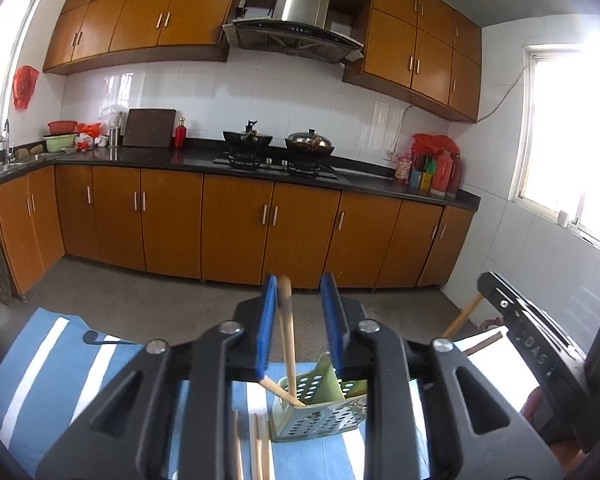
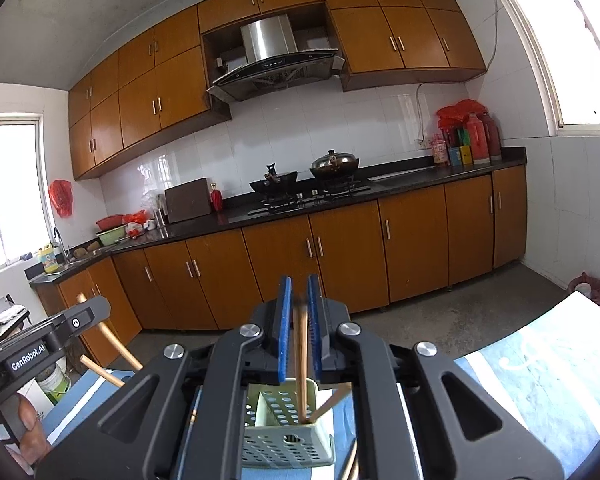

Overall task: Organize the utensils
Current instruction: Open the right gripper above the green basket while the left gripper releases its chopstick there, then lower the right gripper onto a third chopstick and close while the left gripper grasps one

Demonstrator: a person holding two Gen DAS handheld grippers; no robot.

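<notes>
— Fingers on the left gripper (image 1: 299, 326): are they gripping anything?

— No, they are standing apart; a chopstick (image 1: 286, 340) is leaning against the left pad, its tip sitting in the green caddy (image 1: 320, 412).

— And the right gripper (image 2: 300, 328)?

— Its fingers are standing slightly parted, a chopstick (image 2: 300, 360) blurring between them, clamped by neither pad, its tip in the caddy (image 2: 284, 436) on the bench (image 1: 60, 360). More chopsticks (image 1: 256, 448) are lying beside it.
</notes>
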